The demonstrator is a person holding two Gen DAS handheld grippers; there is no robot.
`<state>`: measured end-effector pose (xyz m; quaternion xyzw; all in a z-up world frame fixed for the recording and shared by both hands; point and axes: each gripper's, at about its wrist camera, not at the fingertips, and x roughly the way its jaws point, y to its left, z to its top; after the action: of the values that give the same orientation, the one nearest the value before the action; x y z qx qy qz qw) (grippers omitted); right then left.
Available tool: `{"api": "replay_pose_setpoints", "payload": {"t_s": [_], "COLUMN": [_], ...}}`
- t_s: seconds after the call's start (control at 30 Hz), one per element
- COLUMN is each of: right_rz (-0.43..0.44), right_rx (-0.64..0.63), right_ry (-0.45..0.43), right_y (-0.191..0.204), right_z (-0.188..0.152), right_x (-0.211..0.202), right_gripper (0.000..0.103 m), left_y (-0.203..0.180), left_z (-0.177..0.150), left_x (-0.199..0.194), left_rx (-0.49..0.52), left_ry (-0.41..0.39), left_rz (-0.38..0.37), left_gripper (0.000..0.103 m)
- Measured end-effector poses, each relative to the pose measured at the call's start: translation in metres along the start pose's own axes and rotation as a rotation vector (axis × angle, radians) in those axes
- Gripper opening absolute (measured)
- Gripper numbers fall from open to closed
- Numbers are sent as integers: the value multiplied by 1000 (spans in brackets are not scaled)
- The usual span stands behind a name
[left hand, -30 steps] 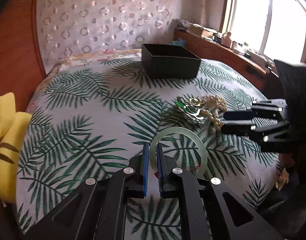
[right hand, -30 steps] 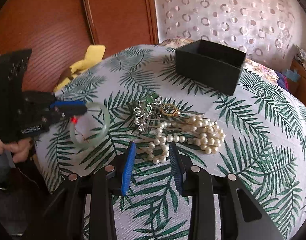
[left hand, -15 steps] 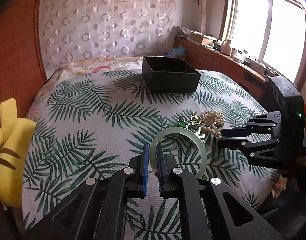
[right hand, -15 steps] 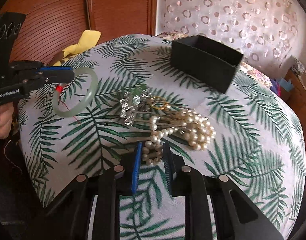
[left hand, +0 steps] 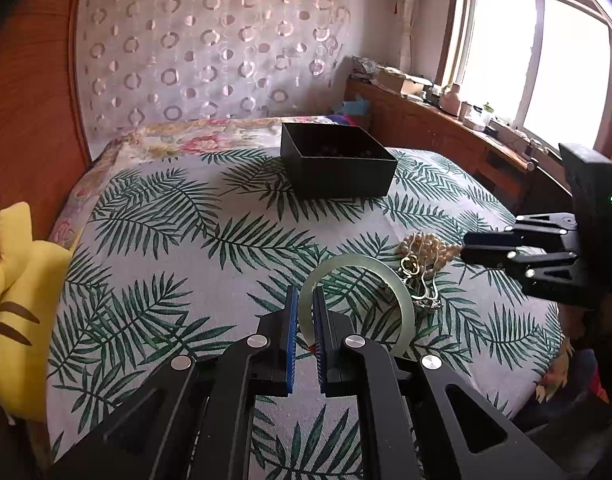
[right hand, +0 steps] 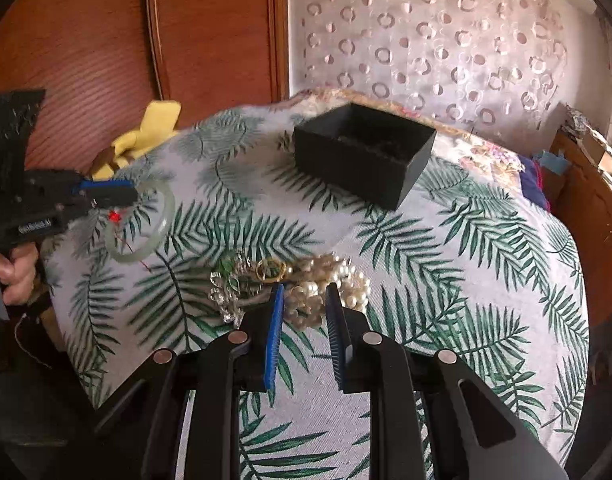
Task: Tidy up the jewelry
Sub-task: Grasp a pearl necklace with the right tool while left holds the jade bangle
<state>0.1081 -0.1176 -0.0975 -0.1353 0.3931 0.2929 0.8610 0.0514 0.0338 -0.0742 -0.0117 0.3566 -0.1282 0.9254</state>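
Note:
My left gripper (left hand: 303,300) is shut on a pale green bangle (left hand: 358,261), holding it just above the leaf-print bedspread (left hand: 177,248). In the right wrist view that left gripper (right hand: 125,196) and bangle (right hand: 166,220) sit at the left, a hand on the handle. My right gripper (right hand: 306,288) is shut on a bunched pearl necklace (right hand: 306,300) in the jewelry heap. A gold ring (right hand: 270,270) and a silver-and-green brooch (right hand: 225,296) lie beside the pearls. In the left wrist view, the right gripper (left hand: 464,246) touches the pearls (left hand: 424,246). The black box (left hand: 338,164) stands open farther back.
A yellow plush toy (left hand: 21,300) lies at the bed's left edge against the wooden panel (right hand: 85,40). A floral blanket (left hand: 193,140) covers the far end of the bed. A cluttered wooden shelf (left hand: 446,120) runs under the window at right.
The right jaws have narrowed onto the pearl necklace, which is now bunched between the pads. The left gripper still holds the bangle, now lifted off the bedspread.

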Motion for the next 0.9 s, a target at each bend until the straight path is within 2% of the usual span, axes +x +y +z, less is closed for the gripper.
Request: {"api": "replay_pose_setpoints", "payload": {"t_s": [0.17,0.47,0.6,0.67,0.7,0.8,0.9], "right_rz": [4,25,80,105,115,109,89], "right_rx": [-3,43,107,115,113,109,106], "right_ry": [72,44,34,37,37,2,-64], "right_y": [0,-2,-14,-16,-16,-16,-17], "right_z": [-16,-11,-8,-9,-9,-8,0], "right_x": [18,22,24,26,25,16,-1], "right_gripper": [24,28,27,16,14,8,8], "left_y": [0,-4,-3,-3,-3,-2,-2], "left_z": [-1,-3,-4,-4,-5,-6,-7], "left_x": [0,3,4,7,7,9,11], "left_rx": [-2,-2,0,-2,-3,-11,-15], "left_ry": [0,8,7,11,11,13,13], "left_rz": [0,-4,-9,-10,-11,-14,-16], "left_gripper": [7,7,7,7,7,7,7]}}
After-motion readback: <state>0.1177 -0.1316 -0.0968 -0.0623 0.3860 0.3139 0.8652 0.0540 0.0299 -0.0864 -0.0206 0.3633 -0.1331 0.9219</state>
